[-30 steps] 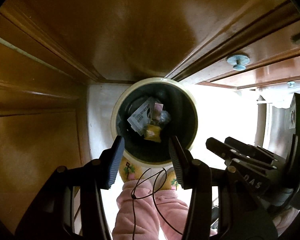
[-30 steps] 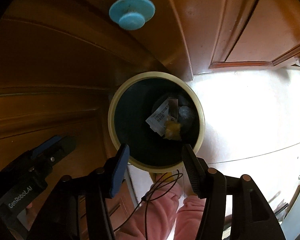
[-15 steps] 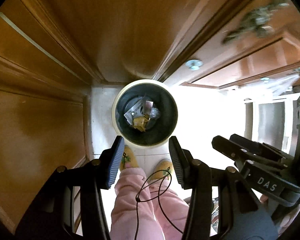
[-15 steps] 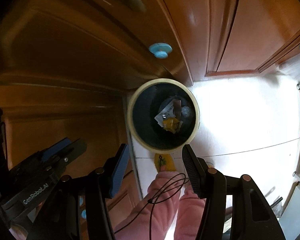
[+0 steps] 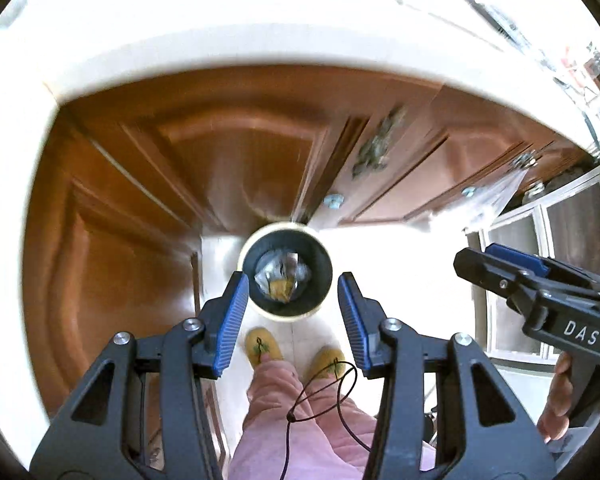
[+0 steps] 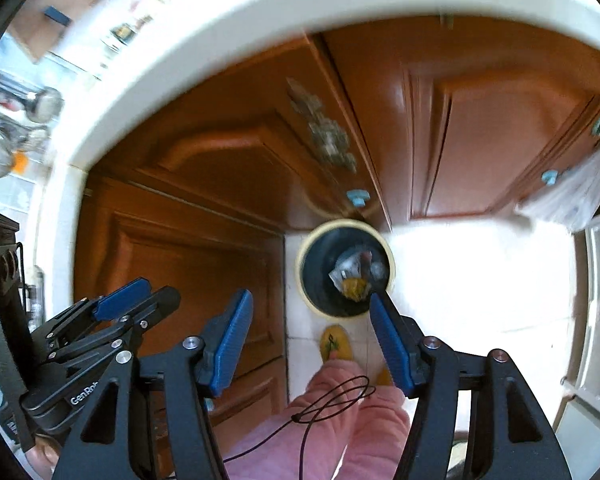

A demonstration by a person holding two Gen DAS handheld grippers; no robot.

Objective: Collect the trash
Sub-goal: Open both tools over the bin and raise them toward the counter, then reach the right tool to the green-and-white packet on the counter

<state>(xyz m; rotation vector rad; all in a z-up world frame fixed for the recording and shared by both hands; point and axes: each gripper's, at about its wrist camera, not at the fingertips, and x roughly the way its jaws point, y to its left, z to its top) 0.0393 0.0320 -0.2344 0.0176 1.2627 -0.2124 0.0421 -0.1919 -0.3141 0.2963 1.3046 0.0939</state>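
Note:
A round cream-rimmed trash bin [image 5: 286, 317] with a dark inside stands on the pale floor by the wooden cabinets; it also shows in the right wrist view [image 6: 304, 276]. Inside lie crumpled wrappers and a yellow piece of trash [image 5: 281, 276] [image 6: 354, 276]. My left gripper [image 5: 290, 308] is open and empty, high above the bin. My right gripper [image 6: 310, 330] is open and empty, also well above it. Each gripper shows in the other's view: the right one [image 5: 496, 266] and the left one [image 6: 118, 306].
Brown wooden cabinet doors [image 5: 228, 148] with pale blue knobs [image 6: 358, 197] rise behind the bin under a white countertop edge [image 5: 220, 56]. The person's pink trousers [image 5: 300, 420] and yellow slippers [image 5: 264, 346] are below. A plastic bag [image 6: 576, 192] hangs at right.
Both grippers have risen well away from the bin, which now looks much smaller. The countertop edge has come into view. Both grippers stay open and empty.

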